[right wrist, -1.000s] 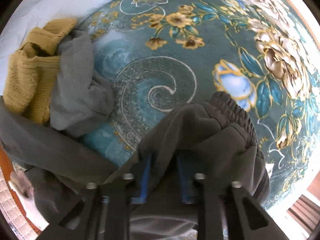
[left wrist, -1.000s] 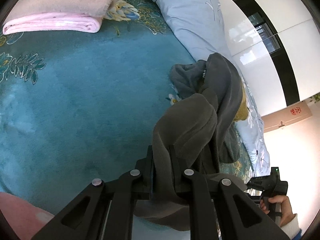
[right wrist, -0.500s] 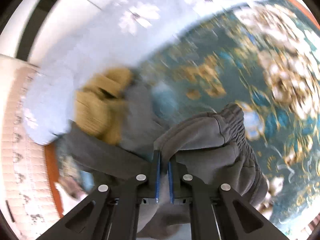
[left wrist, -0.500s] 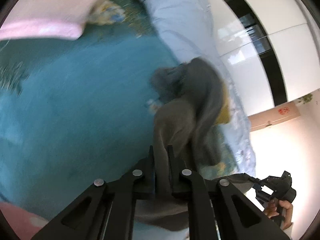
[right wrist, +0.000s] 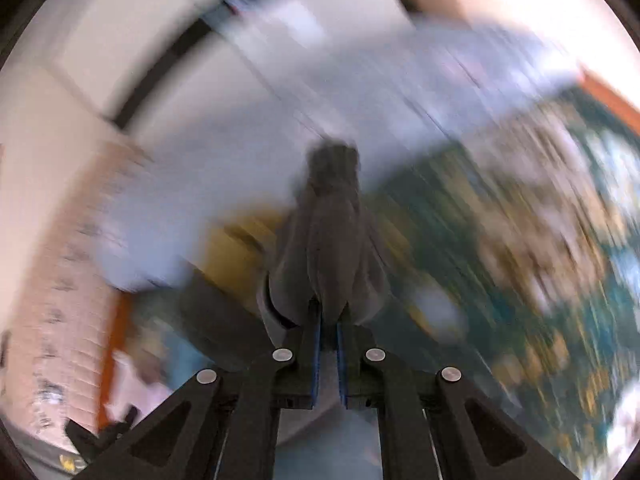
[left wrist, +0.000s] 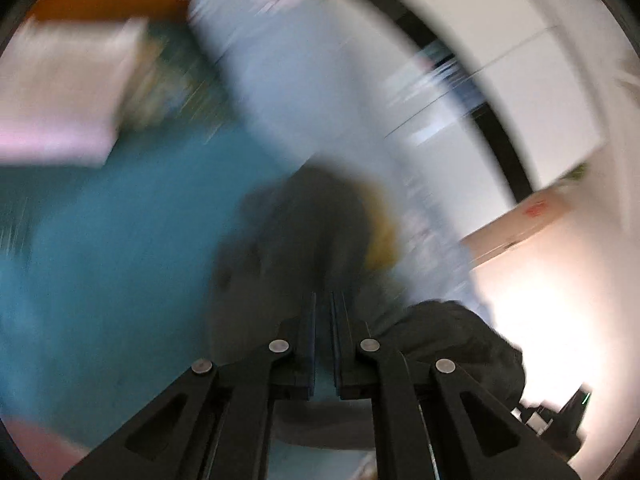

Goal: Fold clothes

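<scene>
Both my views are smeared with motion blur, so I give only what holds up.

My left gripper (left wrist: 323, 300) has its fingers pressed nearly together, pinching a fold of the dark grey garment (left wrist: 296, 232). The cloth hangs ahead of and below the fingers over the bed (left wrist: 120, 264), which carries a teal cover. My right gripper (right wrist: 328, 316) is likewise nearly closed, its blue-lined fingers (right wrist: 316, 344) nipping another part of the same grey garment (right wrist: 332, 240), which rises in a narrow bunch straight ahead of them.

Around it: a mustard-yellow piece (left wrist: 384, 240) lies just beside the grey cloth, partly hidden behind it; it shows in the right view too (right wrist: 236, 240). A pale blue pillow (left wrist: 288, 92) runs along the far edge of the bed behind both. A folded pink blanket (left wrist: 60, 120) sits well apart at the bed's upper left. At the lower right of the left view I can make out the dark body of the other gripper, with grey cloth draped towards it.

A red mark on a tan strip (left wrist: 532, 210) of the wall may be writing, but it is too blurred to read.

The cover turns to a floral gold-and-white pattern (right wrist: 540, 240) on the right side. An orange-brown bed frame (left wrist: 108, 4) edges the bed; white panels with a black band (left wrist: 500, 136) stand beyond.
</scene>
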